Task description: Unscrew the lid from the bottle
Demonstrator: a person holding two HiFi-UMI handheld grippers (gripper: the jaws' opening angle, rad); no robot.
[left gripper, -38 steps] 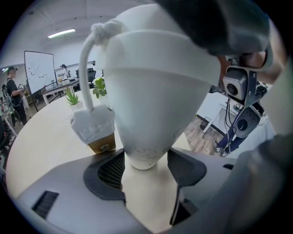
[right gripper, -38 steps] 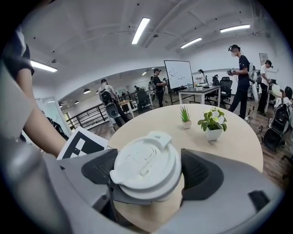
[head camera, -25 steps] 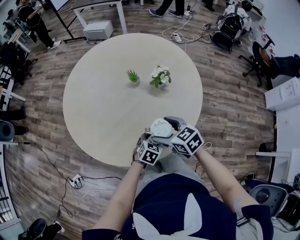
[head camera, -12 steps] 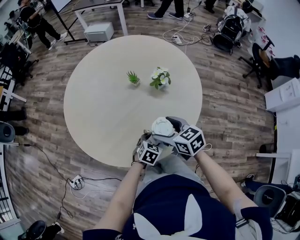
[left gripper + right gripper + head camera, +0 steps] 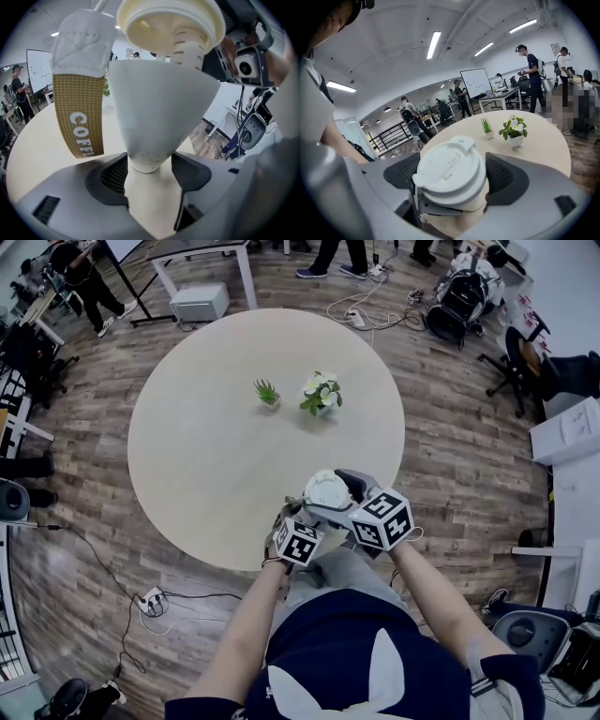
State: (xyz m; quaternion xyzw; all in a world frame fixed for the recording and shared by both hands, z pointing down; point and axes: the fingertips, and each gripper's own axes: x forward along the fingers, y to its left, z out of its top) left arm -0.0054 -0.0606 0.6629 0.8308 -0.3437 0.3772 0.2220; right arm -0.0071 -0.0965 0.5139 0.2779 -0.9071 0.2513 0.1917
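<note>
I hold a white tapered bottle over the near edge of the round table. A tan strap printed with white letters hangs down its side. My left gripper is shut on the narrow lower end, with both dark pads against it. The cream-white lid sits on top, also seen as the lid from above. My right gripper closes round the lid from the right, a pad on each side. In the head view the left gripper is below the bottle and the right gripper is beside it.
Two small potted plants, a spiky green one and a white-flowered one, stand mid-table. Around the table are office chairs, a backpack, floor cables and standing people. A white box sits at the right.
The right gripper's marker cube has rolled slightly about the lid. The left gripper and the bottle stay where they were.
</note>
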